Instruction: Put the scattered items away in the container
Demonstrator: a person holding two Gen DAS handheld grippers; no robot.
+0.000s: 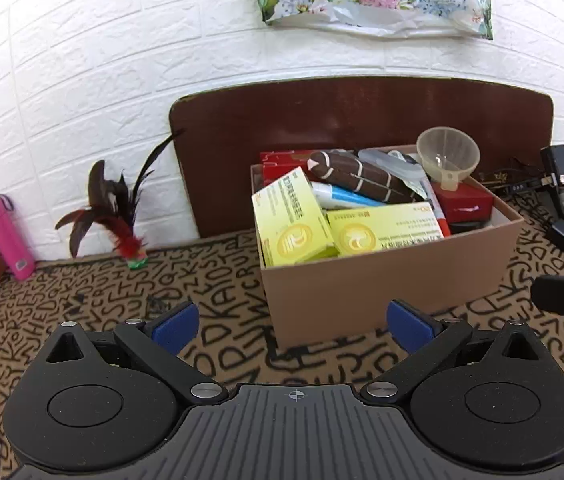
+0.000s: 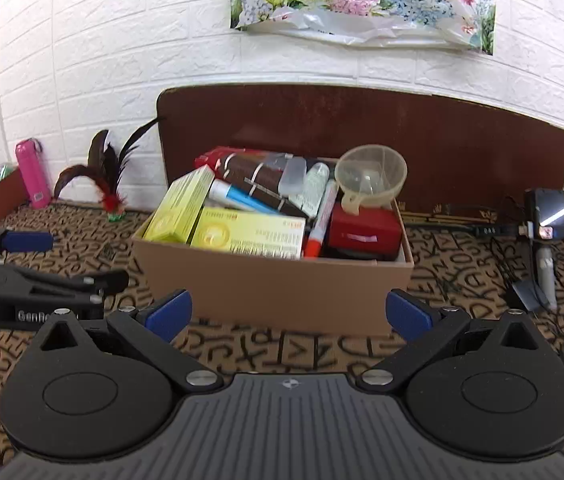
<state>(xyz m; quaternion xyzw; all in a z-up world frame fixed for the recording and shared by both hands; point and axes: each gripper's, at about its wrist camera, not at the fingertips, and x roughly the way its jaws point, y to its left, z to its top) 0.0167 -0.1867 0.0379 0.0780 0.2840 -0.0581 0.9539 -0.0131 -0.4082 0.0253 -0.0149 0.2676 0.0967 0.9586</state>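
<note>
Up in the middle of both frames sits the full brown box (image 1: 386,276), and I see my left gripper (image 1: 294,320) and right gripper (image 2: 290,316) both wide open and empty, with the feather toy (image 1: 122,220) far left, nearer my left one.

wall (image 1: 82,60): white brick | board (image 1: 362,120): brown (leaning) | tablecloth (image 1: 82,300): letter-printed
</note>
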